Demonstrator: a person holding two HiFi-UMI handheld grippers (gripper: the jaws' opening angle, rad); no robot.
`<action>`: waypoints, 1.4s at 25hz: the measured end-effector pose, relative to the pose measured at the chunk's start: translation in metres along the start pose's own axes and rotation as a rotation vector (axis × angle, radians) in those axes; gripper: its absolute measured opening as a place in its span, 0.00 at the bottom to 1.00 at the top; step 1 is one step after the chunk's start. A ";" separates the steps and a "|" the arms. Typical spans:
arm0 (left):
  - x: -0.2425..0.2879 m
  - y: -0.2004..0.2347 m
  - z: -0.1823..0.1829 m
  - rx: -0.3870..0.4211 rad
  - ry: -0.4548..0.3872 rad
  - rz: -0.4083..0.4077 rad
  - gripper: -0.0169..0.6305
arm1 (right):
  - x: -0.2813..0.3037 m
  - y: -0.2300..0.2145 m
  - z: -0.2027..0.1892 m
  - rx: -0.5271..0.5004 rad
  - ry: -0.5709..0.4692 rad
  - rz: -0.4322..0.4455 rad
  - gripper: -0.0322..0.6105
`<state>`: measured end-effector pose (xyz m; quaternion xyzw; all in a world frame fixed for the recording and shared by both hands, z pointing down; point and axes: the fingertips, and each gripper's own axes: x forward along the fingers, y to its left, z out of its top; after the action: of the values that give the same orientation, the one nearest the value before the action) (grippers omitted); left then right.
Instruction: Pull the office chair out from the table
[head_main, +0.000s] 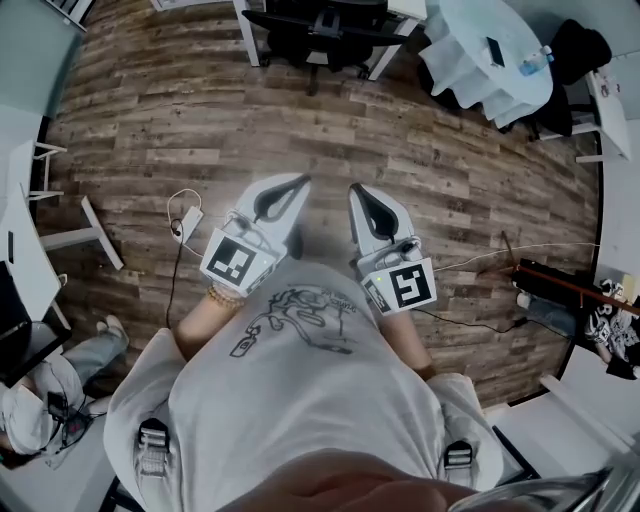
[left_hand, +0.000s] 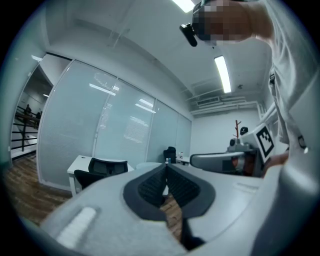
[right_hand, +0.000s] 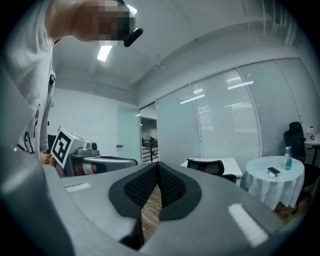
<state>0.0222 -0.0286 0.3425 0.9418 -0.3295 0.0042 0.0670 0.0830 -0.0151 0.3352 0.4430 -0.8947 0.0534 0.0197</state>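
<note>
A black office chair (head_main: 320, 28) stands tucked under a white desk (head_main: 250, 35) at the far end of the wooden floor. It also shows in the left gripper view as the chair (left_hand: 100, 169) and in the right gripper view as the chair (right_hand: 209, 168). I hold both grippers level in front of my body, well short of the chair. My left gripper (head_main: 300, 181) is shut with nothing between its jaws, tips meeting at the left gripper (left_hand: 166, 167). My right gripper (head_main: 355, 189) is shut and empty too, seen as the right gripper (right_hand: 158, 164).
A round table with a white cloth (head_main: 490, 50) stands at the far right, with a bottle (head_main: 535, 62) on it. Cables and a plug (head_main: 185, 218) lie on the floor at the left. A seated person (head_main: 60, 385) is at the lower left. White desks (head_main: 25, 215) line the left side.
</note>
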 end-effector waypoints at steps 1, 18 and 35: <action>0.007 0.013 0.000 0.000 0.003 -0.002 0.03 | 0.013 -0.006 0.000 -0.005 0.007 -0.001 0.06; 0.119 0.203 -0.020 0.207 0.163 -0.006 0.03 | 0.194 -0.121 -0.010 -0.108 0.087 -0.032 0.09; 0.239 0.349 -0.100 0.541 0.418 -0.073 0.14 | 0.329 -0.251 -0.062 -0.406 0.283 -0.024 0.17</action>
<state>-0.0037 -0.4334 0.4974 0.9155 -0.2614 0.2820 -0.1187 0.0820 -0.4189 0.4435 0.4285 -0.8701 -0.0663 0.2343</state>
